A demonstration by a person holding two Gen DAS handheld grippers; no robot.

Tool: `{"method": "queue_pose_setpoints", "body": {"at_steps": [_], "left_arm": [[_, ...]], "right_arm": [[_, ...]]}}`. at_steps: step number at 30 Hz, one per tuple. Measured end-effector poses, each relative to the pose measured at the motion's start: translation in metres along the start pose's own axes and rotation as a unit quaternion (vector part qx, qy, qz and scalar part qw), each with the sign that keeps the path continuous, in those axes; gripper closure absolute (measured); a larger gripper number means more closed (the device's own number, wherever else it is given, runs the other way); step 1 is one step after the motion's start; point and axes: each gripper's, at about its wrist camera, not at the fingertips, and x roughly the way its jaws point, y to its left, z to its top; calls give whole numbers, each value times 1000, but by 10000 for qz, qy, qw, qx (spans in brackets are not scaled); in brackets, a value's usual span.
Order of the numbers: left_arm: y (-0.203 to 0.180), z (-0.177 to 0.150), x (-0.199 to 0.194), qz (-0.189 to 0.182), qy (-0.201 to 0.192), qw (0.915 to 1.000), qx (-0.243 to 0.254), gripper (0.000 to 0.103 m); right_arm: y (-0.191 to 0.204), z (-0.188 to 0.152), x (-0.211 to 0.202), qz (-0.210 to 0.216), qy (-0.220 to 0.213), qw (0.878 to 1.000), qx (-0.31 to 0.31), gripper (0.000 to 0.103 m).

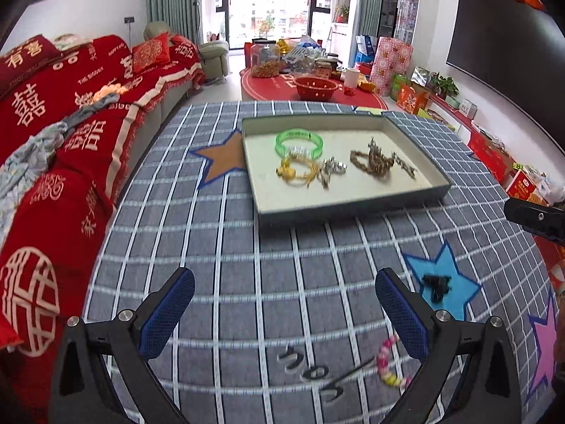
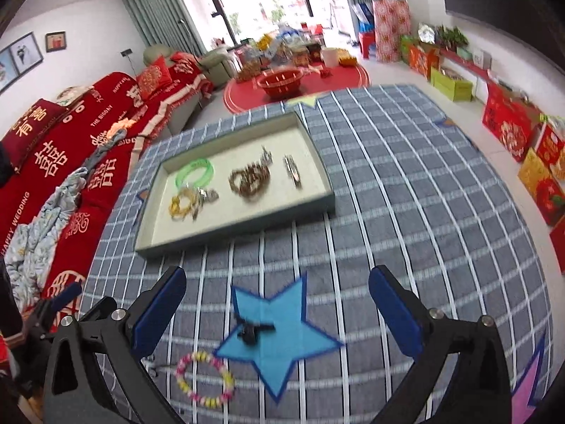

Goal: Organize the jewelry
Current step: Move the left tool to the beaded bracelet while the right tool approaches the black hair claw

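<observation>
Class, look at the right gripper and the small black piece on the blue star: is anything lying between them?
Nothing visible does. The right gripper is open, and the small black piece lies on the blue star below its jaws. The bead bracelet lies off to the side.

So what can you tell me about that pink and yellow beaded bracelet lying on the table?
The beaded bracelet is a closed loop of small pink, yellow and white beads that look like plastic. It lies flat on the grey checked tablecloth, outside the tray and just beside the blue star patch, near the table's front edge. A thin silvery piece lies right at its side; whether they touch is unclear. No gripper touches it.
</observation>
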Motion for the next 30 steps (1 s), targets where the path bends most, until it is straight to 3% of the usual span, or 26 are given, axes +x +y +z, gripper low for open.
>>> {"method": "queue_pose_setpoints", "body": {"at_steps": [3,16,27,30], "left_arm": [[-1,-17,-2,-253,184,9995,-40,0],[-27,-61,1,-289,532,9981,81,0],[-43,-61,14,-192,651,9972,314,0],[-47,-62,17,-201,668,9970,337,0]], "right_arm": [[-4,-14,-2,-12,130,9999,36,0],[-24,-71,9,118,781,9967,181,0],[-6,-62,24,117,904,9958,127,1],[3,-58,33,113,984,9950,104,8]]}}
